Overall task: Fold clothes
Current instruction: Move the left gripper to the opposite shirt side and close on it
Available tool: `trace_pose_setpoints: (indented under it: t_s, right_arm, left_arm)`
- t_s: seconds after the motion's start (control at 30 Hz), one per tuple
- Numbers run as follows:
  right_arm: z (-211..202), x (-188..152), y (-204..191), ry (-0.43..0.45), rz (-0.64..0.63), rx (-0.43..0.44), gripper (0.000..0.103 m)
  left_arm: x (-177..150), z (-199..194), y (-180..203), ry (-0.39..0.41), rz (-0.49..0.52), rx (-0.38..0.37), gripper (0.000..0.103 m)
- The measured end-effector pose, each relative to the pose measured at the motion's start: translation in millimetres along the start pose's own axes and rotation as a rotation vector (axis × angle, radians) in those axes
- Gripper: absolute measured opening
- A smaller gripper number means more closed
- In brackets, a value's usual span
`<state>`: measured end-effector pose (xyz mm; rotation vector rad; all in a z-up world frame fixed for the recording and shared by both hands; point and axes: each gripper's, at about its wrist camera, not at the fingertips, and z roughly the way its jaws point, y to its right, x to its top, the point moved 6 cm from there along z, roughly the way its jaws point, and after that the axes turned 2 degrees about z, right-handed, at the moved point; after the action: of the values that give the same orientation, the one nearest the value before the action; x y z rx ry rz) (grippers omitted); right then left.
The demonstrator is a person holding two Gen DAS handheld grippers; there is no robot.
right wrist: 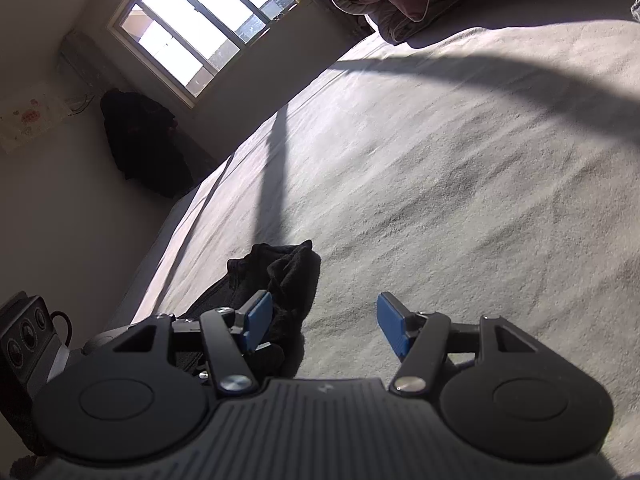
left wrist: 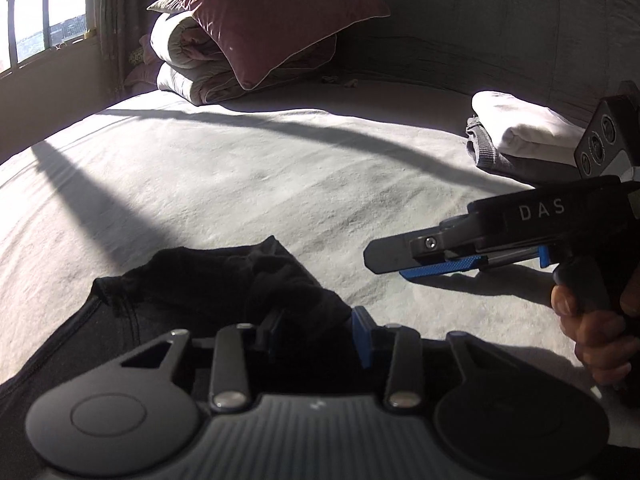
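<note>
The only readable writing is "DAS", in pale letters on the side of the right gripper (left wrist: 400, 264), seen from the left wrist view. A poster (right wrist: 28, 120) on the wall bears reddish marks too small to read.

The left gripper (left wrist: 320, 336) has its fingers drawn close together on a bunched fold of the black garment (left wrist: 224, 280); the cloth hides the left finger, and only the blue pad (left wrist: 364, 336) of the right one shows. The garment lies at the near edge of the bed (left wrist: 240, 184), its lower part cut off under the gripper body. The right gripper's fingers (right wrist: 394, 328) stand spread with nothing between them, above bare sheet just right of the garment. A hand (left wrist: 592, 320) grips its handle, partly out of frame.

The bed has a pale grey sheet crossed by long shadows in hard sunlight. At its far side a maroon pillow (left wrist: 272, 12) leans on a rolled quilt (left wrist: 188, 64). Folded white and grey clothes (left wrist: 516, 132) sit at the right, partly behind the right gripper. A barred window (right wrist: 192, 24) lights the room; a dark heap (right wrist: 140, 140) below it is too dim to identify.
</note>
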<state>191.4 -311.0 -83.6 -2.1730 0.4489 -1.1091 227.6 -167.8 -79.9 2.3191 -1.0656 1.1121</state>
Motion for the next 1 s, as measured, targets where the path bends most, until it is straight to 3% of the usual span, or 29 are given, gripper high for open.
trace_pose_setpoints:
  t_s: [0.07,0.3,0.4,0.43,0.53,0.63,0.7,0.73,0.77,0.8,1.0]
  right_arm:
    - [0.1,0.1,0.0,0.001,0.000,0.001,0.063]
    - [2.3,-0.6,-2.3,0.021,-0.001,0.002,0.063]
    - [5.6,-2.5,-6.0,0.024,-0.009,0.004,0.063]
    - [6.9,-3.4,-7.7,0.023,-0.014,0.007,0.063]
    - [11.0,-6.0,-12.1,0.019,-0.030,0.014,0.063]
    - [12.4,-7.2,-12.8,0.026,-0.037,0.011,0.063]
    - [12.8,-7.5,-12.8,0.034,-0.034,0.012,0.063]
    - [13.2,-7.7,-12.9,0.037,-0.034,0.011,0.063]
    - [13.9,-8.0,-13.1,0.042,-0.037,0.008,0.063]
    - [14.4,-8.3,-13.7,0.046,-0.041,0.005,0.063]
    - [19.4,-10.8,-19.3,0.077,-0.070,-0.013,0.063]
  left_arm:
    - [-1.6,-0.8,-9.9,0.018,-0.096,-0.011,0.003]
    - [-27.1,-27.1,-73.6,0.245,-0.695,-0.049,0.003]
    - [-43.1,-29.9,-92.3,0.268,-0.830,-0.038,0.006]
    - [-47.1,-29.3,-95.3,0.269,-0.854,-0.041,0.008]
    - [-53.3,-29.4,-97.9,0.325,-0.915,-0.107,0.054]
    - [-53.9,-25.7,-100.2,0.371,-0.952,-0.141,0.060]
    - [-53.2,-20.6,-98.5,0.352,-0.943,-0.106,0.055]
    - [-52.3,-17.5,-96.3,0.331,-0.926,-0.074,0.044]
    - [-52.4,-15.5,-94.6,0.313,-0.915,-0.057,0.027]
    - [-52.3,-14.3,-93.4,0.301,-0.906,-0.044,0.000]
    - [-45.9,-38.8,-98.5,0.382,-0.896,0.025,0.001]
